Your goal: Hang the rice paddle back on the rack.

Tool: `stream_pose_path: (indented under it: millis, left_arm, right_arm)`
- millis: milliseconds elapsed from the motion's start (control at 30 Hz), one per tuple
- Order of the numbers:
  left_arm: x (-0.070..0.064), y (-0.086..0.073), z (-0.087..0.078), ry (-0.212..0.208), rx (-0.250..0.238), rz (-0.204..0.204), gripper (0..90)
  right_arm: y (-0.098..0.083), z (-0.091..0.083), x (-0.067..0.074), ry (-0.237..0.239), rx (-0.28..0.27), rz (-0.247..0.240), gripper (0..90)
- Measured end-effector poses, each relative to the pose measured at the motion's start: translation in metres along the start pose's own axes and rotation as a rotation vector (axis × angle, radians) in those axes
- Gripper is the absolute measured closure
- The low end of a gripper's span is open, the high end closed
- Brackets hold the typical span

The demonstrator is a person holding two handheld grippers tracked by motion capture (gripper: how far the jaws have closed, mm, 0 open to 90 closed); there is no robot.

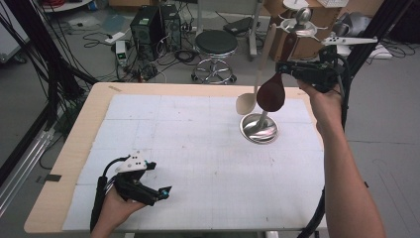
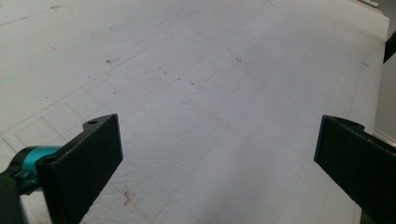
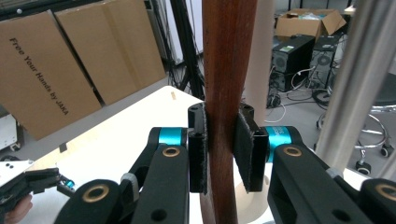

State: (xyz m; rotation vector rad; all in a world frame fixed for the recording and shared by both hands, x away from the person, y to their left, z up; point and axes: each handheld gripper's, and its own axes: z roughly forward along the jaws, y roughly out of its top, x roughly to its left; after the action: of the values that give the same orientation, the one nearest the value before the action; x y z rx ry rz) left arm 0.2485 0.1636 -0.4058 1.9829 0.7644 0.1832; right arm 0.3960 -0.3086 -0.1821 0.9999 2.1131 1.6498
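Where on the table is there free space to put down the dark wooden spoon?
The white mat is bare across its middle and far left, between the left gripper and the round metal stand base. It is crowded only at the far right, where the right gripper clamps the dark spoon beside the pale spoon over that base.

Two wooden spoons, one dark (image 1: 271, 92) and one pale (image 1: 246, 103); one metal stand (image 1: 259, 128); two grippers (image 1: 148, 186) (image 1: 285, 67).
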Motion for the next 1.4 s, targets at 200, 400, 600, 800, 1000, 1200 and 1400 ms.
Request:
stream_pose_path:
  millis: [200, 400, 600, 800, 1000, 1200, 1400]
  left_arm:
    - [0.000, 0.000, -0.001, 0.004, 0.003, 0.004, 1.7]
    - [0.001, 0.000, -0.001, 0.007, 0.007, 0.008, 1.7]
    - [0.000, 0.000, -0.001, 0.008, 0.003, 0.003, 1.6]
    - [0.000, -0.001, -0.002, 0.005, 0.002, 0.001, 1.6]
    - [0.001, 0.000, -0.002, 0.004, 0.003, 0.005, 1.6]
    - [0.000, 0.000, -0.002, 0.007, 0.005, 0.006, 1.7]
    - [-0.001, 0.000, 0.000, 0.003, 0.004, 0.004, 1.7]
  right_arm:
    - [0.000, -0.001, 0.000, -0.017, -0.021, 0.002, 72.7]
    - [0.000, -0.006, 0.001, -0.040, -0.019, 0.000, 65.2]
    - [-0.001, -0.012, 0.001, -0.056, -0.032, 0.002, 58.2]
    - [-0.002, -0.019, 0.004, -0.049, -0.046, 0.002, 53.2]
    - [-0.009, -0.023, 0.009, -0.034, -0.062, -0.015, 49.9]
    - [-0.020, -0.025, 0.013, -0.016, -0.060, -0.024, 47.7]
    - [-0.029, -0.027, 0.018, 0.005, -0.058, -0.034, 44.5]
